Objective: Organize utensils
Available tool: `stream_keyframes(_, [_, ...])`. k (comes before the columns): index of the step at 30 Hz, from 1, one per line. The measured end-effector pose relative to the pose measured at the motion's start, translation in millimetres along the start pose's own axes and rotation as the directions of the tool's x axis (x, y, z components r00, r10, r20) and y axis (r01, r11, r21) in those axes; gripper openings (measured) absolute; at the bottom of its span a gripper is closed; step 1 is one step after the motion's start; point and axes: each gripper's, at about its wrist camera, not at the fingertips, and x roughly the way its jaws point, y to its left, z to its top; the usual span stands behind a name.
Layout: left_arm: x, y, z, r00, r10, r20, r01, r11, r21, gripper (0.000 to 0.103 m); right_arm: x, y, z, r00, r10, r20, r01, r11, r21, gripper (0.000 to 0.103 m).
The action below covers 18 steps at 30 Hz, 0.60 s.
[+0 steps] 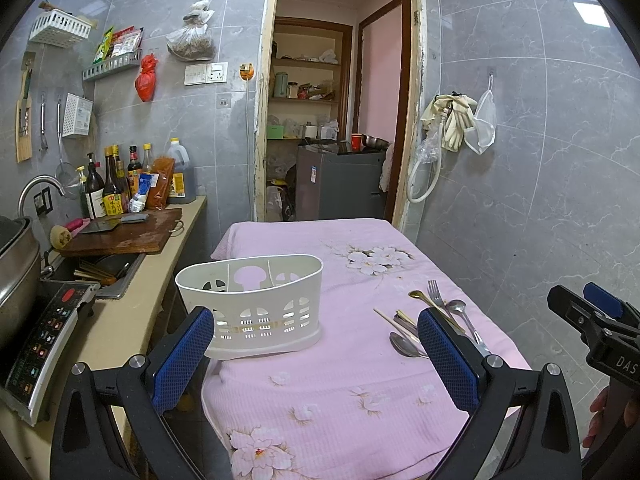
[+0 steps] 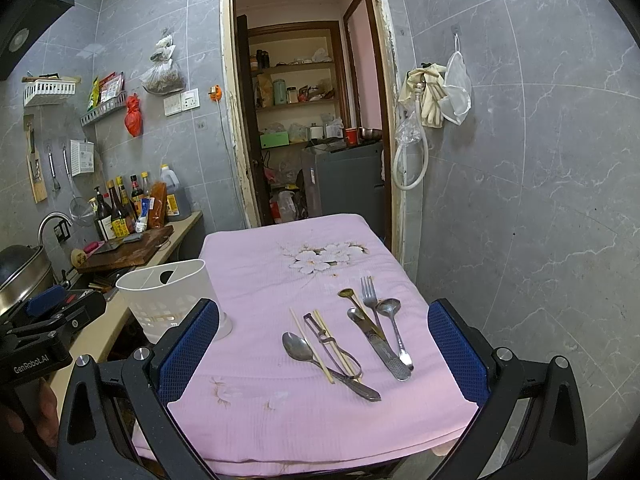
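Observation:
A white slotted utensil holder [image 1: 256, 304] stands on the pink flowered tablecloth [image 1: 340, 392], at the table's left side; it also shows in the right wrist view [image 2: 168, 296]. Loose utensils lie on the right: a large spoon [image 2: 300, 348], a peeler [image 2: 328, 340], chopsticks [image 2: 312, 344], a fork [image 2: 370, 296], a small spoon [image 2: 390, 308], a brass spoon [image 2: 348, 294] and a knife [image 2: 380, 344]. My left gripper [image 1: 316, 360] is open and empty, near the holder. My right gripper [image 2: 324, 356] is open and empty, above the table's near edge before the utensils.
A counter on the left holds a chopping board [image 1: 124, 236], sauce bottles [image 1: 116, 188], a sink [image 1: 108, 268], a pot [image 1: 16, 264] and an induction cooker [image 1: 44, 340]. A doorway [image 1: 336, 120] opens behind the table. A grey tiled wall [image 2: 520, 200] runs along the right.

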Motion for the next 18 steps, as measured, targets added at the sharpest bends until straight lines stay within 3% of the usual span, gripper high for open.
stream_keyframes(18, [-0.1,0.1,0.0,1.000,-0.001,-0.002,0.001,1.000,0.000,0.102,0.5,-2.0,1.2,1.000,0.000,-0.006,0.000,1.000,0.002,0.102])
